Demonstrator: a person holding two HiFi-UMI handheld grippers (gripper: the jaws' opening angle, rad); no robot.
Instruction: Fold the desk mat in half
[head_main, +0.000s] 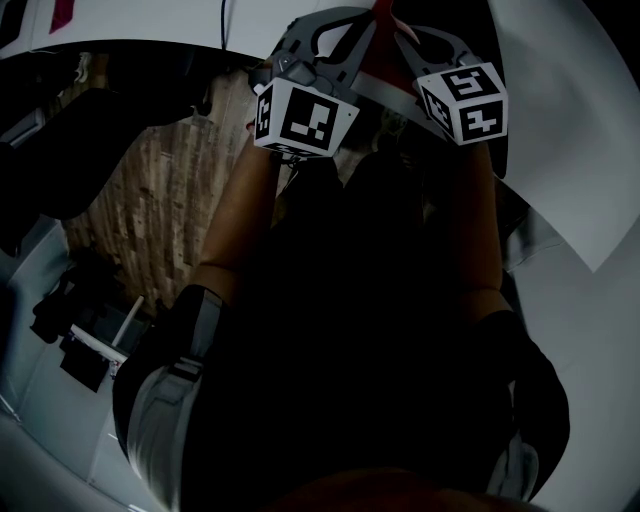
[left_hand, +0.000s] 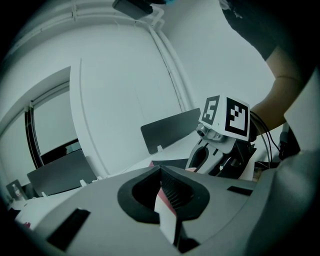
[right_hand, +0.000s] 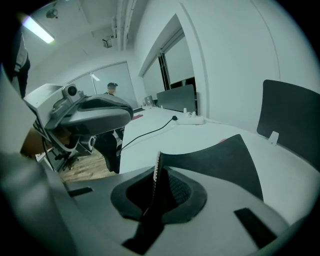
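Observation:
The desk mat is dark on one face and reddish on the other. In the right gripper view it rises off the white table as a dark sheet, and my right gripper is shut on its edge. In the left gripper view my left gripper is shut on a pink and white strip of the mat's edge. In the head view both grippers, left and right, are held close together at the top. A red bit of mat shows between them, and a dark mass hangs below.
A power strip with its black cable lies on the table. Dark chair backs stand along the far side. Wooden floor and an office chair's base are at my left. A person stands far off.

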